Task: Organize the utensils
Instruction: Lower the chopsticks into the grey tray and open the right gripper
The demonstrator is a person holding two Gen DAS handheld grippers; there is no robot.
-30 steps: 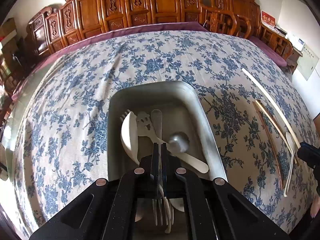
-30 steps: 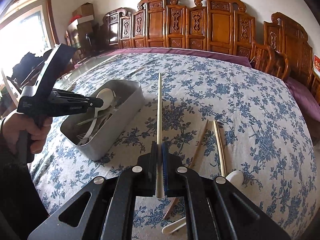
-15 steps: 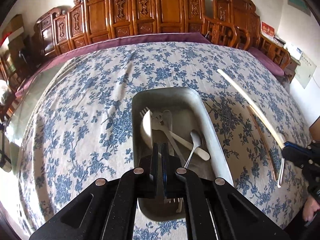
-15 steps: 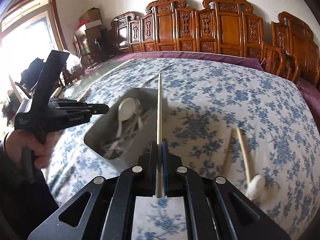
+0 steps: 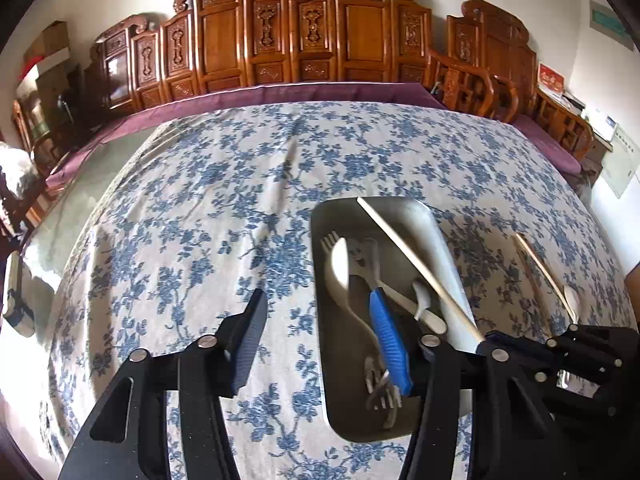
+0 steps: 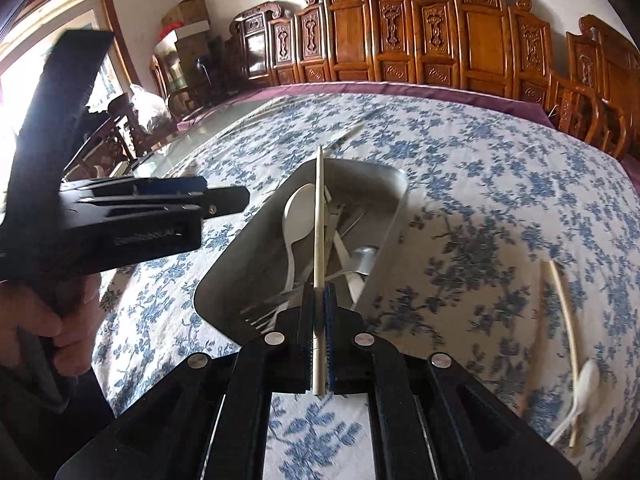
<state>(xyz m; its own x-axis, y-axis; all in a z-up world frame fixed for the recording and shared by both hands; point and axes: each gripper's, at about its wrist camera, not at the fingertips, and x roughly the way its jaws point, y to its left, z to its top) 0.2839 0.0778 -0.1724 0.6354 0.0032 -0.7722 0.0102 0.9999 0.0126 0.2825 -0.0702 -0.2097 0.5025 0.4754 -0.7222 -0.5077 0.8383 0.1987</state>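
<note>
A grey metal tray (image 5: 434, 228) (image 6: 384, 240) on the floral tablecloth holds a white spoon (image 6: 298, 212), forks (image 5: 380, 394) and other utensils. My right gripper (image 6: 319, 296) is shut on a pale chopstick (image 6: 319, 216) and holds it above the tray, pointing along its length; the chopstick also shows in the left wrist view (image 5: 416, 266). My left gripper (image 5: 320, 320) is wide open and empty, with its left finger over the cloth and its right, blue-padded finger (image 5: 388, 340) over the tray.
On the cloth right of the tray lie two chopsticks (image 6: 562, 304) (image 5: 538, 264) and a white spoon (image 6: 586, 390). Carved wooden chairs (image 5: 352, 36) line the table's far side. The right gripper's body (image 5: 568, 356) sits close beside my left one.
My left gripper has opened wide and shifted to the tray's left. My right gripper has carried the chopstick leftwards, from beside the tray to over it.
</note>
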